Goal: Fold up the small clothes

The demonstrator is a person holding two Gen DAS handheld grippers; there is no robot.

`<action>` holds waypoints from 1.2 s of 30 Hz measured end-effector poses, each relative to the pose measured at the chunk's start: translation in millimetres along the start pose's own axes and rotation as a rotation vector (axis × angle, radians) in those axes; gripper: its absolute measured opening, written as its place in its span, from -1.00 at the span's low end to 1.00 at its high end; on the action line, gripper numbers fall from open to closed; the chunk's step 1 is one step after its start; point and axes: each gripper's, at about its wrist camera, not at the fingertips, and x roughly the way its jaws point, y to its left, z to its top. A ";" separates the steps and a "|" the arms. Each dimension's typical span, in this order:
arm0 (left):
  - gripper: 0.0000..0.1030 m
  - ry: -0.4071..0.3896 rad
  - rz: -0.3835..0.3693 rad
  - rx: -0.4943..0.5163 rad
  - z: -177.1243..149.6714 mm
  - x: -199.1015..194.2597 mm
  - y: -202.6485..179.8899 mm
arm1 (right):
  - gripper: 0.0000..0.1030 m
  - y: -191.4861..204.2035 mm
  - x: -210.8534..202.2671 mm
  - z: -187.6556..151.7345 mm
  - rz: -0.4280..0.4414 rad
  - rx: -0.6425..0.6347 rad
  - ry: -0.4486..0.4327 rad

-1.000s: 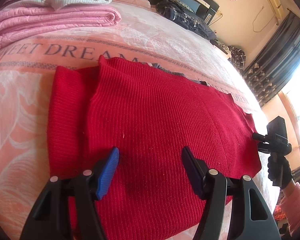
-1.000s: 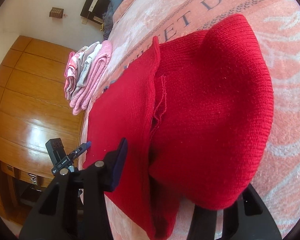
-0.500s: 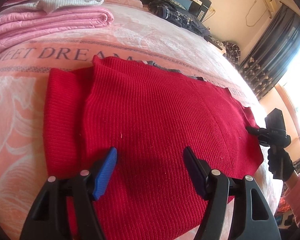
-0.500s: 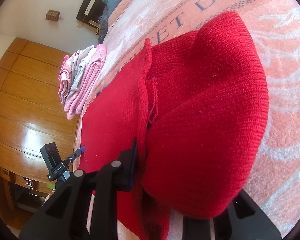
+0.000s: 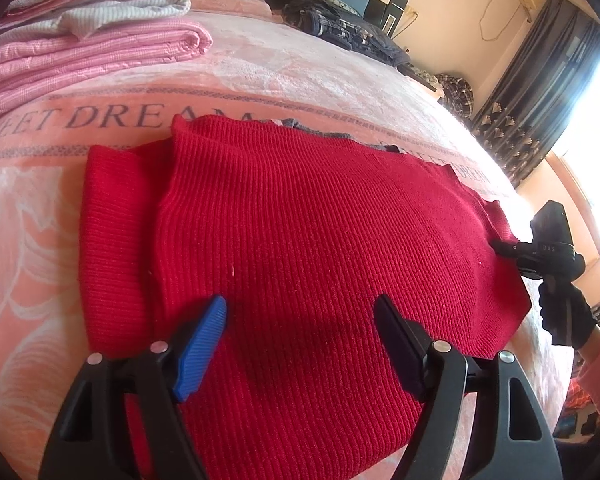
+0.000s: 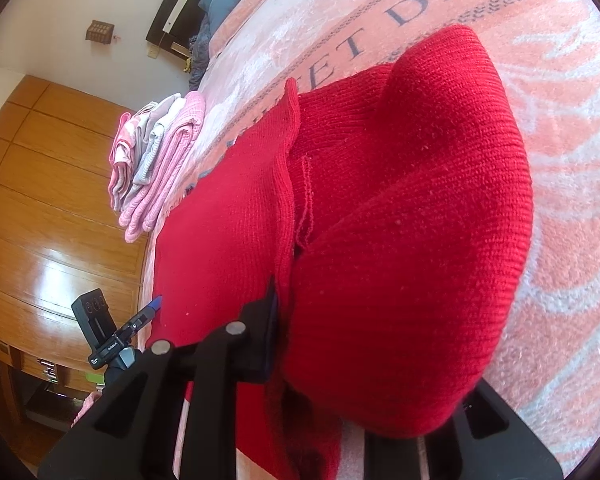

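A red knit sweater [image 5: 320, 240] lies spread flat on the pink "SWEET DREAM" blanket [image 5: 260, 80], with one sleeve folded in at its left. My left gripper [image 5: 300, 320] hovers open just over the near hem, nothing between its fingers. In the right wrist view the sweater [image 6: 400, 240] bulges up in a thick fold, and my right gripper [image 6: 296, 320] is shut on that fold; its right finger is hidden under the cloth. Seen from the left wrist, the right gripper [image 5: 504, 247] pinches the sweater's right edge, held by a gloved hand [image 5: 564, 316].
A stack of folded pink and white clothes [image 5: 80, 40] sits at the bed's far left. Dark clothes [image 5: 340, 28] lie by the headboard. A wooden wardrobe [image 6: 40, 200] stands beyond the bed edge, and curtains [image 5: 540, 100] hang at the right.
My right gripper's fingers have closed onto the raised fold of the sweater. The left gripper has stayed open and shifted only slightly over the hem.
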 end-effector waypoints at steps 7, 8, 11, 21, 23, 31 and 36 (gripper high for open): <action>0.48 -0.011 -0.055 -0.065 -0.2 -19.6 19.6 | -0.69 47.1 -3.0 11.8 -0.096 0.003 0.008; 0.48 -0.013 -0.060 -0.071 -0.7 -21.9 22.9 | -0.69 55.6 -1.9 14.3 -0.108 0.003 0.012; 0.48 -0.020 -0.071 -0.081 -2.4 -27.8 30.0 | -0.71 88.1 7.9 20.7 -0.142 -0.047 0.028; 0.48 -0.034 -0.113 -0.120 -9.2 -41.3 52.2 | -0.72 196.5 82.1 27.6 -0.205 -0.190 0.141; 0.48 -0.036 -0.113 -0.121 -10.9 -43.5 55.4 | -0.72 218.8 98.8 26.3 -0.211 -0.227 0.163; 0.48 -0.059 -0.128 -0.133 -13.3 -54.1 67.2 | -0.73 297.2 185.1 -12.7 -0.325 -0.483 0.283; 0.48 -0.059 -0.128 -0.138 -16.9 -56.0 73.6 | -0.30 324.6 228.1 -47.9 -0.363 -0.625 0.363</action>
